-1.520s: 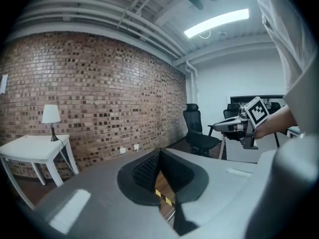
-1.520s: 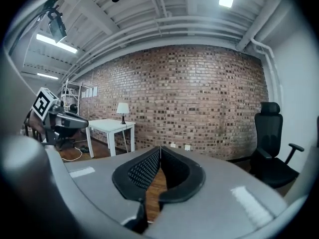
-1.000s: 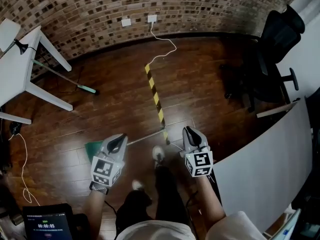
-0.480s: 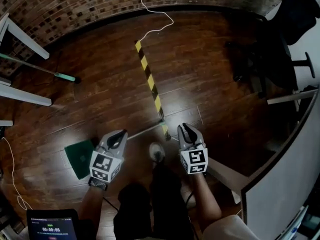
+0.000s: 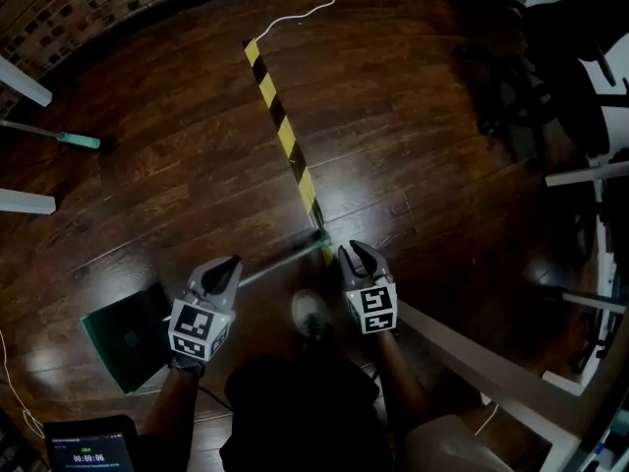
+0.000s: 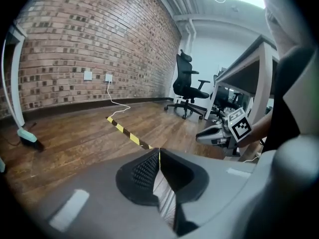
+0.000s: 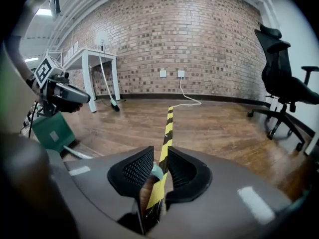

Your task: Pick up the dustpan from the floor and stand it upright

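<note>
Brick wall (image 7: 199, 39), dark wood floor (image 5: 413, 146), black office chair (image 7: 280, 86).

The dustpan (image 5: 123, 337) lay on the floor (image 5: 413, 165), left of the left gripper (image 5: 228, 265); the tape line (image 5: 285, 138) ran ahead toward the wall (image 5: 59, 8), a chair (image 7: 281, 81) well to its right.

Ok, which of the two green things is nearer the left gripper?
The dark green dustpan, right beside the left gripper; the teal-tipped pole lies far off.
</note>
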### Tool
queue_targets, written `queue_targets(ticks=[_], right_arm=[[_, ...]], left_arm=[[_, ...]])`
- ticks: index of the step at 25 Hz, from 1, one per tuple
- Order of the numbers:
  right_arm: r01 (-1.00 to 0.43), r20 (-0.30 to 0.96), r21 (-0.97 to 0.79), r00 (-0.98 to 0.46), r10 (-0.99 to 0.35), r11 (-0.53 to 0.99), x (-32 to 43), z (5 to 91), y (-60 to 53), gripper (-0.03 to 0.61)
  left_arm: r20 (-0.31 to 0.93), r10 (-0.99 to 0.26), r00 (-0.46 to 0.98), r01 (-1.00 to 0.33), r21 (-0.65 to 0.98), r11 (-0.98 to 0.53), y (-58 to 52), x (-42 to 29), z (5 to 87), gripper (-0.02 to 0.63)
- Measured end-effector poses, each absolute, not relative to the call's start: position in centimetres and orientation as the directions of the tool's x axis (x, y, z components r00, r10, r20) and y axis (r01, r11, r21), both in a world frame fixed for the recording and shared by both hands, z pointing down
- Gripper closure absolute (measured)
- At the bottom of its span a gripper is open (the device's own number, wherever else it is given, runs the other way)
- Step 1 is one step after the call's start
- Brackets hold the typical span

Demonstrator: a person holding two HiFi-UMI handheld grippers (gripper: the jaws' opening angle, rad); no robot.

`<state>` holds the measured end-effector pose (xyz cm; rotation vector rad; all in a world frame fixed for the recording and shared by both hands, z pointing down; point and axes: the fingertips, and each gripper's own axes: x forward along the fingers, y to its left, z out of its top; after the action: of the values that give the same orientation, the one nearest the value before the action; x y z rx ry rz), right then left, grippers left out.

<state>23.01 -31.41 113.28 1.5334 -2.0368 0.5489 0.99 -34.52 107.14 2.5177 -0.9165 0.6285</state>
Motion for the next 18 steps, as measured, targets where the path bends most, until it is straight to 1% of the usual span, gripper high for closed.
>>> queue_targets(ticks=[5,10,13,18], right_arm=[[-0.942,0.688,0.002,-0.242,-0.684,0.335,22.8,121.6,-30.7,0.462],[-0.869,0.705,0.121,-0.265,-0.658,0.479,22.0,126.5,-30.8,0.454],[-0.863,0.695,0.139,-0.264,-0.669,0.485,21.9,127.9,-31.8,0.454],[-0.86,0.683,0.136,-0.279,-0.676,0.492,21.5,128.6,-33.3,0.454]], left_arm=[[0.528,-0.48,0.701,-0.654,0.205,-0.729,-34.5,1.6,112.6,0.614],[0.514,-0.466,0.72,-0.625,0.189,-0.757,-34.0,2.6,116.0,0.614],[0.52,-0.471,0.713,-0.635,0.194,-0.747,-33.8,2.2,117.5,0.614],[0.534,-0.483,0.694,-0.654,0.184,-0.734,-33.4,1.4,117.8,0.614]])
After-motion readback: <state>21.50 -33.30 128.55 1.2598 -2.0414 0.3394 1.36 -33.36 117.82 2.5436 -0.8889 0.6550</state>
